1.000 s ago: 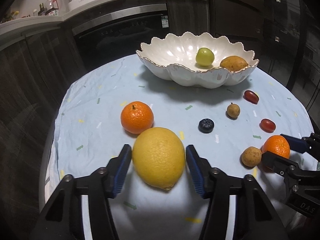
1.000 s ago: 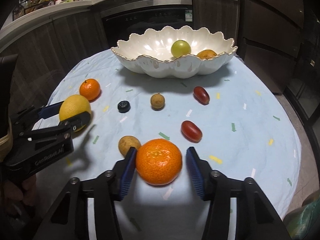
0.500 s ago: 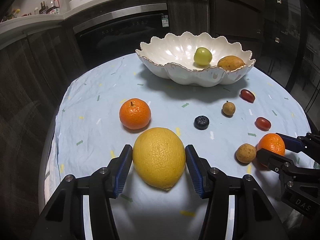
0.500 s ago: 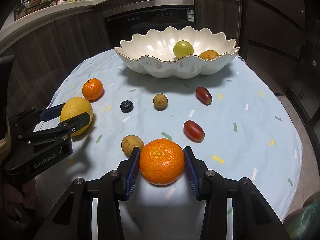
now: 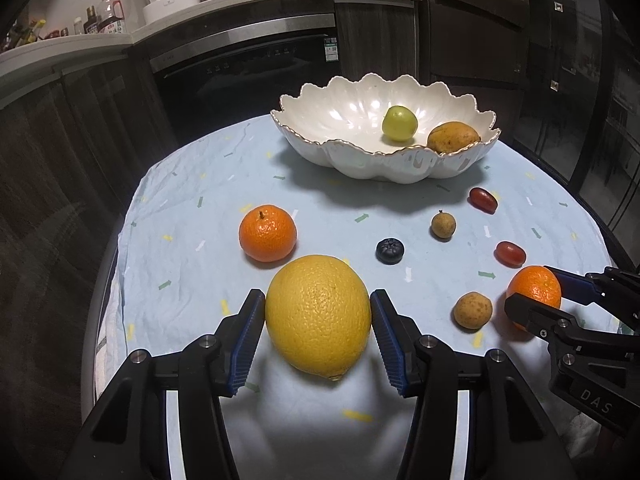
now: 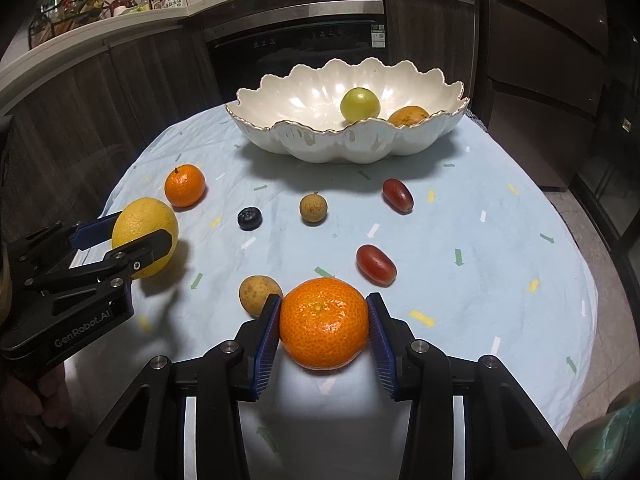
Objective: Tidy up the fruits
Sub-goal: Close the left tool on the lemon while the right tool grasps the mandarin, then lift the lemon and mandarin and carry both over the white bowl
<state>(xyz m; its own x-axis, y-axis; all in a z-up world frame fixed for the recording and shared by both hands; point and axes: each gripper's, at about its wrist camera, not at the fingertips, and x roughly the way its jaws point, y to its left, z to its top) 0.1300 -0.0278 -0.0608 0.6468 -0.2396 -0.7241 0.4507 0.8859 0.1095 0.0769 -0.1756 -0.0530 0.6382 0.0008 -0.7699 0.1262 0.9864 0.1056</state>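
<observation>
— What step is this?

— The pick-up. The left gripper (image 5: pixel 318 316) has its blue pads pressed to both sides of the large yellow citrus (image 5: pixel 318 314), and the right gripper (image 6: pixel 323 322) is clamped on a mandarin (image 6: pixel 323 322) — both fruits low over the pale blue tablecloth (image 6: pixel 480 240), and whether they touch it cannot be told.

— And next?

— By my reading, a lift and carry to the scalloped white bowl (image 6: pixel 320 142) at the table's far side, where a green fruit (image 6: pixel 359 105) already sits. Each load must clear the raised rim, then be released gently.
</observation>
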